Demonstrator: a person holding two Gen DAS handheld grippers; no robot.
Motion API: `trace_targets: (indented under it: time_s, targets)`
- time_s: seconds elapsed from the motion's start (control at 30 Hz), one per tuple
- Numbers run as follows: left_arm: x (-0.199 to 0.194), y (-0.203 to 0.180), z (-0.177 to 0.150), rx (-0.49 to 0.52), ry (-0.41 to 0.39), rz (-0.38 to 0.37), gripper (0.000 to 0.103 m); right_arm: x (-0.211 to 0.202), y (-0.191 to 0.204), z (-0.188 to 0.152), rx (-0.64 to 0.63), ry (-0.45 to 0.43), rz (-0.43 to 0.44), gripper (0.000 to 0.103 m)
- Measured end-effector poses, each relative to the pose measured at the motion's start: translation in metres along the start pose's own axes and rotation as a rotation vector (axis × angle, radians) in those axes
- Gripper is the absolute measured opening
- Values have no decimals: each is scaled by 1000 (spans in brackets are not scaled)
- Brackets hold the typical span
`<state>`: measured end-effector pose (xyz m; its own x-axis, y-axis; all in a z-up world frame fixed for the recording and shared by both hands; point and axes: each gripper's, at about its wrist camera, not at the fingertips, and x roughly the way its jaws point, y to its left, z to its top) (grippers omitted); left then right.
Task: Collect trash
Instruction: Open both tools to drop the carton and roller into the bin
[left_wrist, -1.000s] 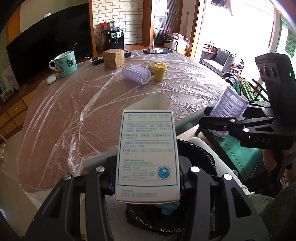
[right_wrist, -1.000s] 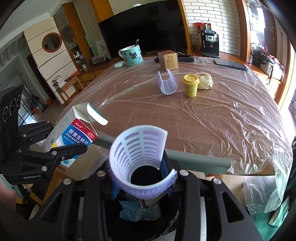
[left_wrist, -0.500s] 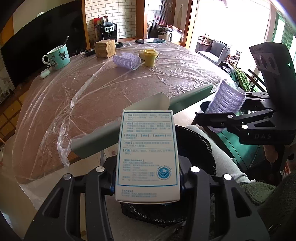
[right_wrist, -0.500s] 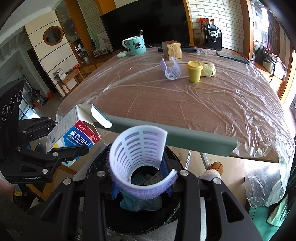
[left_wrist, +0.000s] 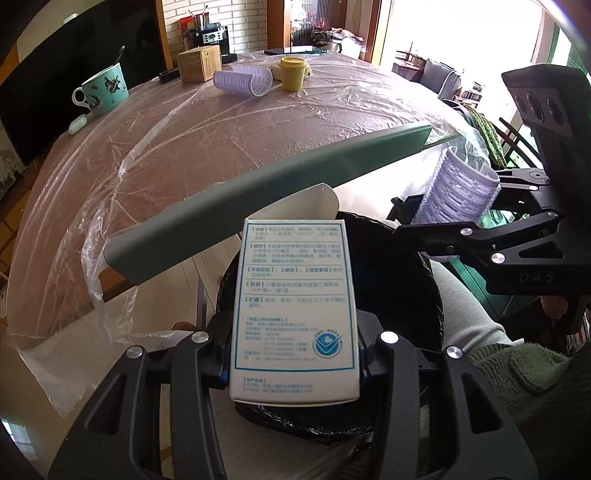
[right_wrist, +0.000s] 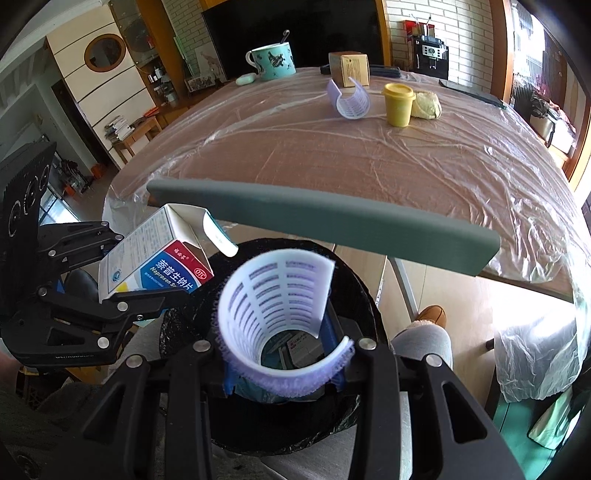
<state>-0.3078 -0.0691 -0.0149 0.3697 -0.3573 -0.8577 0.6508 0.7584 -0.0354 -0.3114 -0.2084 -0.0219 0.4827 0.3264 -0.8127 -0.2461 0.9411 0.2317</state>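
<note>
Over the black-lined trash bin (right_wrist: 280, 417), the left gripper (left_wrist: 295, 354) clamps the medicine box (left_wrist: 295, 314) and the right gripper (right_wrist: 284, 354) pinches the purple hair roller (right_wrist: 273, 317), so the dropping step is in hand and next both jaws must open.

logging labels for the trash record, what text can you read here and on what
"Naproxen S…", cut off, and "OTC" in a red oval: blue and red front of the white medicine box in the left gripper.
"D A S": black body of the right gripper.
Fine print on the box's back, text on the brown cardboard box: too small to read.
</note>
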Motion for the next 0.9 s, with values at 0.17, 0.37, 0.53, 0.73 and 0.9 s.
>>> trace_targets:
  time_s: [0.17, 0.37, 0.53, 0.73, 0.9]
  targets:
    - [11, 1, -6, 0, 27, 3, 47, 10, -4, -7, 1, 29, -18, 37]
    - [21, 1, -13, -1, 58, 3, 47, 22, -10, -14, 18, 54, -27, 37]
    - [30, 0, -16, 1, 79, 1, 47, 31, -12, -16, 24, 74, -39, 37]
    - [39, 2, -18, -2, 97, 1, 47, 41, -15, -17, 31, 93, -48, 37]
    - [45, 3, -17, -5, 105, 3, 47, 46, -15, -18, 36, 108, -52, 37]
